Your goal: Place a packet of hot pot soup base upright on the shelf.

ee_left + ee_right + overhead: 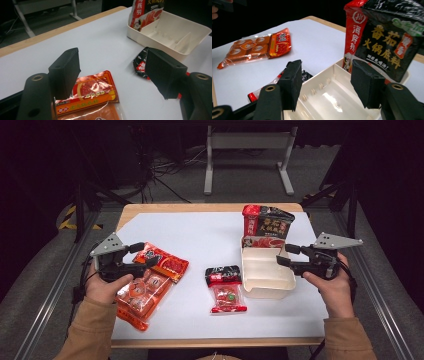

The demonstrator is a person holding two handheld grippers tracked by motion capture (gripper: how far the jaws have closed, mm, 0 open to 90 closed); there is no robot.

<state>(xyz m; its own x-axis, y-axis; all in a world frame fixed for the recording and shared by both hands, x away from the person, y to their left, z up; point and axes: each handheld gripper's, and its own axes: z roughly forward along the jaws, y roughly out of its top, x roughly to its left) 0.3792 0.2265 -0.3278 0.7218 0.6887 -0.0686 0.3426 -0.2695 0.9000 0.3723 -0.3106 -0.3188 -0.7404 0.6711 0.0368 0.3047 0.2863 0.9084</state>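
A white divided tray (265,282) lies right of centre, with a tall red and black sauce packet (267,225) standing in its far end. My right gripper (287,255) is open over the tray's right rim; in the right gripper view its jaws (327,80) frame the tray's bare floor (329,100) and the packet (382,37). A small red and black packet (225,287) lies flat beside the tray. At left, a red-orange packet (162,260) rests on an orange snack bag (142,295). My left gripper (144,255) hovers open above them, nothing between the pads (113,65).
A white sheet (200,240) covers the wooden table; its wooden edge (210,207) shows at the back. Metal rails run along both sides, and a grey stand (247,142) with cables is on the floor behind.
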